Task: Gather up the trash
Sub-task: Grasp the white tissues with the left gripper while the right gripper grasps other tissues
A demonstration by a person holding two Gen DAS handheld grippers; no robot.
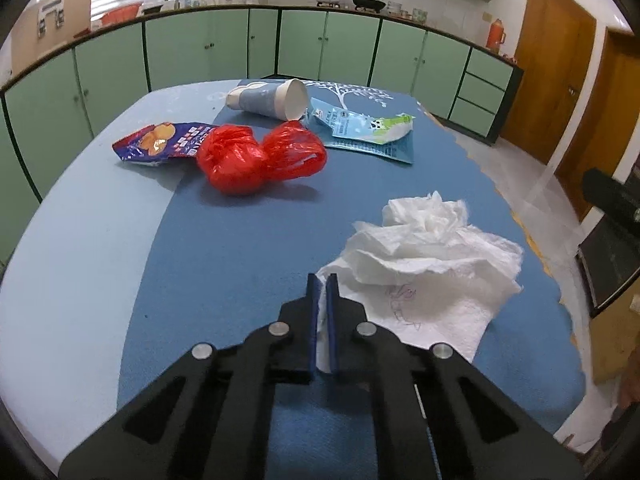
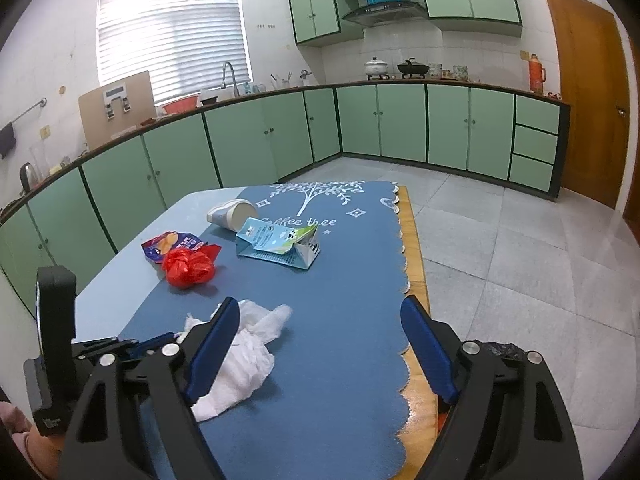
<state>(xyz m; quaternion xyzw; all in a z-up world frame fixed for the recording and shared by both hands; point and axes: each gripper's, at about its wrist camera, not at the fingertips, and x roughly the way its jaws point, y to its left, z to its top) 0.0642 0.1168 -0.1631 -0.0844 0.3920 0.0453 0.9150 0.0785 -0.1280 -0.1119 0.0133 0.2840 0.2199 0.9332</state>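
A crumpled white paper towel lies on the near right of the blue tablecloth. My left gripper is shut on its near-left edge, with white paper showing between the blue pads. From the right wrist, the same towel lies under my left finger, and the left gripper pinches its left end. My right gripper is open above the cloth and holds nothing. Farther back lie a red plastic bag, a snack wrapper, a tipped paper cup and a flattened milk carton.
The cloth's scalloped right edge runs along the table's wooden rim, with tiled floor beyond. Green kitchen cabinets line the far walls. Something dark and crinkled shows behind my right finger. A person's hand is at the lower left.
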